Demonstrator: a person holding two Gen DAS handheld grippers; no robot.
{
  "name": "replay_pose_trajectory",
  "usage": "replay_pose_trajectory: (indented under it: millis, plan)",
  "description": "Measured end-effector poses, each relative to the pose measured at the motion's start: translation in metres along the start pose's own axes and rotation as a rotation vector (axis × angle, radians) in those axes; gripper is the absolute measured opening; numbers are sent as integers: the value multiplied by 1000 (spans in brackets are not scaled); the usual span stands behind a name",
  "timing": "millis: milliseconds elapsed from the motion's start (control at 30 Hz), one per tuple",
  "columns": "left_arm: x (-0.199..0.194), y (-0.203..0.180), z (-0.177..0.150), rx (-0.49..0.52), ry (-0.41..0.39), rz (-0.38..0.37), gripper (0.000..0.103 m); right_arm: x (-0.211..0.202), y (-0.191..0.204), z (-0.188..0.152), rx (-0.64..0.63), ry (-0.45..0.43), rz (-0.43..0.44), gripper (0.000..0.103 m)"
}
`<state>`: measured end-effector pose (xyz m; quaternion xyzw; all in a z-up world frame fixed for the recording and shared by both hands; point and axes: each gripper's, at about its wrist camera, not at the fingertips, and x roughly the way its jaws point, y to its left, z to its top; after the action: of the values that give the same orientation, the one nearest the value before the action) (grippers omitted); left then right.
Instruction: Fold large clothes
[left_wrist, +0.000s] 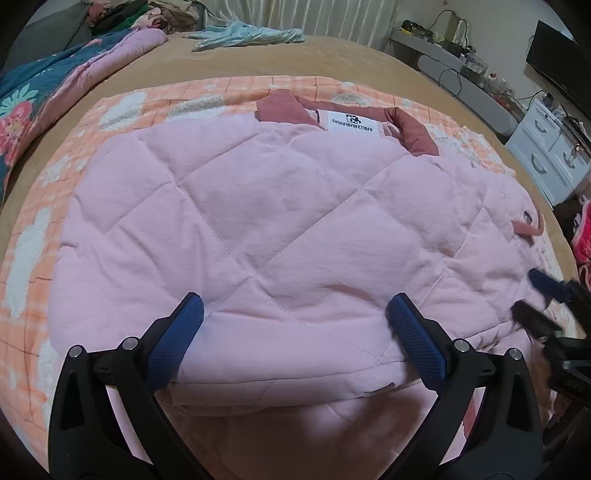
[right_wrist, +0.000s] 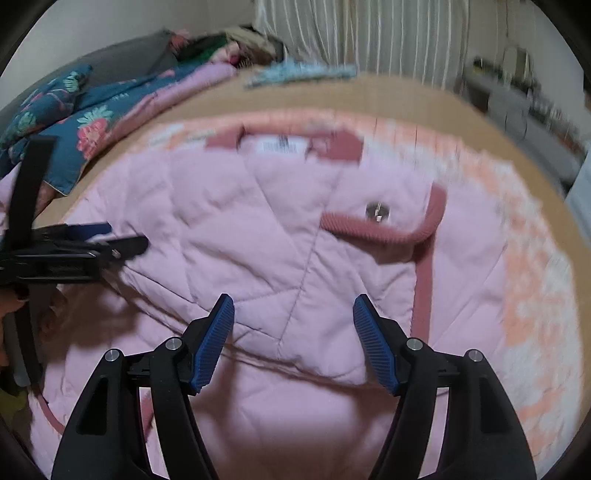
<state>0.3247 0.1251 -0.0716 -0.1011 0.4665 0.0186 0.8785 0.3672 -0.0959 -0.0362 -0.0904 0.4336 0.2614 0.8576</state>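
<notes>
The pale pink quilted padded jacket (left_wrist: 280, 221) lies folded on the bed's orange checked blanket (left_wrist: 122, 107); left gripper (left_wrist: 295, 306) and right gripper (right_wrist: 293, 310) hover wide, empty; pinching one layer at 6 o'clock could drag the fold apart

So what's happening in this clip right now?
A person with a handheld gripper in each hand is folding a pink quilted jacket spread lining-up on a peach checked blanket on a bed. The left gripper and the right gripper both hover open over the jacket's near folded edge, neither pinching fabric. The dark pink collar lies at the far end.
</notes>
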Motion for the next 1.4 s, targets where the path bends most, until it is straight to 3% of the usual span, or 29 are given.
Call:
replay_pose_trajectory:
  millis: [400, 500, 800, 1400]
  plan:
    - [-18, -9, -2, 7, 12, 32, 94, 4, -4, -7, 48, 2, 19, 69]
    - [-26, -13, -3, 9, 5, 39, 94, -1, -3, -6, 61, -5, 45, 82]
    - [-46, -21, -6, 3, 3, 35, 94, -29, -4, -2, 102, -64, 55, 97]
    - [-94, -32, -14, -11, -56, 11, 94, -95, 9, -10, 95, -187, 17, 99]
